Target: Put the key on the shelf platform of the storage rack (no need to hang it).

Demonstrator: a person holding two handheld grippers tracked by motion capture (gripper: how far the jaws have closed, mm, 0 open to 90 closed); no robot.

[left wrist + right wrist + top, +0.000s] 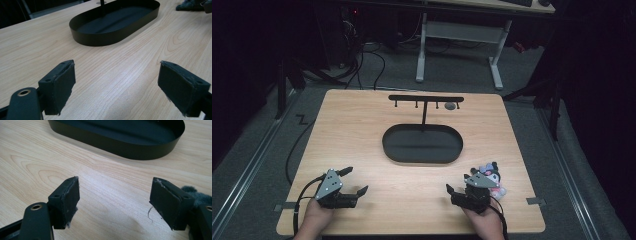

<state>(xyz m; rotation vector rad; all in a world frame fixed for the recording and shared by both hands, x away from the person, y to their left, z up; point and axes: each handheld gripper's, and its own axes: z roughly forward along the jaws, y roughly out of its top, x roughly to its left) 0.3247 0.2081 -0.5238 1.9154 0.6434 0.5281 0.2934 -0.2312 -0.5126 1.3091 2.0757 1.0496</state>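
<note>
My left gripper [355,180] rests near the table's front left corner, jaws wide open with only bare wood between its pads [116,87]. At the front right my right gripper [458,182] also stands open, and nothing lies between its jaws [115,200]. A small plush toy [492,175] with dark ears and a pink-and-white body lies just right of that gripper; its dark fuzz [197,195] shows beside the right jaw. It also sits far off in the left gripper view [190,5].
A black oval tray [422,160] sits mid-table, its rim close ahead of both grippers [105,40] [112,145]. A thin post rises from it to a black bar with hooks [426,98]. A small grey object [450,105] lies by the bar's right end.
</note>
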